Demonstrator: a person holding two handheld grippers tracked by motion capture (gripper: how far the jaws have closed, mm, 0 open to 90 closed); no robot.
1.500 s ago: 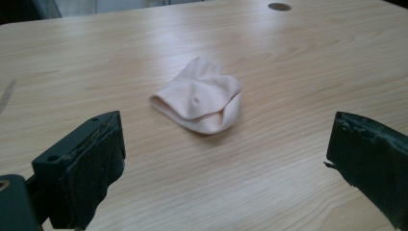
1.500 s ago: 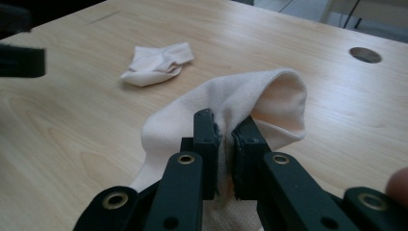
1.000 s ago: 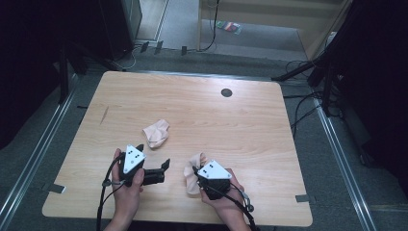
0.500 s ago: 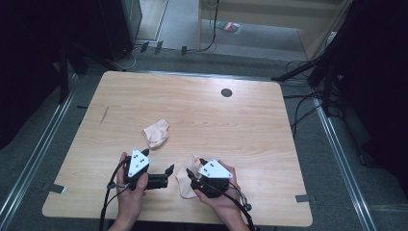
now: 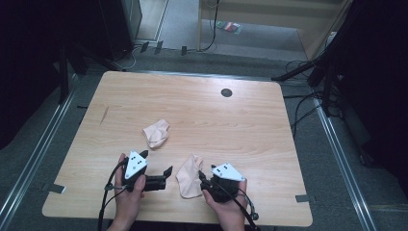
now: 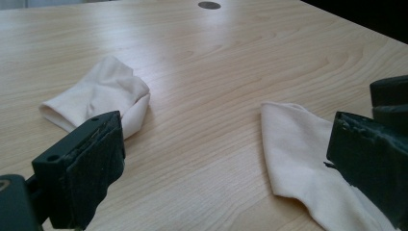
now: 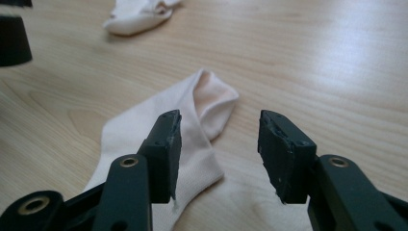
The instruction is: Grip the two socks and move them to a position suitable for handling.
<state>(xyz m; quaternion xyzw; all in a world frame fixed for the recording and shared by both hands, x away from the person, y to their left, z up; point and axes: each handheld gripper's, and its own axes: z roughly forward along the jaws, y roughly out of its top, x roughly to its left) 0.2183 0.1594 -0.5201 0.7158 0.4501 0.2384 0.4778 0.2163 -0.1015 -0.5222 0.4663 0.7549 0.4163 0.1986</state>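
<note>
Two pale pink socks lie on the wooden table (image 5: 250,130). One crumpled sock (image 5: 156,133) (image 6: 103,96) (image 7: 137,14) sits left of centre. The other sock (image 5: 189,175) (image 6: 303,154) (image 7: 207,101) lies flatter near the front edge, between my two grippers. My left gripper (image 5: 163,179) (image 6: 226,168) points right with its jaws wide open, and nothing is between them. My right gripper (image 5: 202,179) (image 7: 219,154) is open just above the flat sock's near end, its left jaw over the fabric.
A dark round grommet (image 5: 226,92) (image 6: 209,5) sits in the tabletop at the back. Cables trail from both grippers over the front edge. Dark stands and metal floor rails flank the table. One jaw of the left gripper (image 7: 12,41) shows in the right gripper view.
Both hands have drawn slightly toward the front edge. The near sock, bunched at the right gripper's jaws before, now lies flatter and more exposed between the two grippers.
</note>
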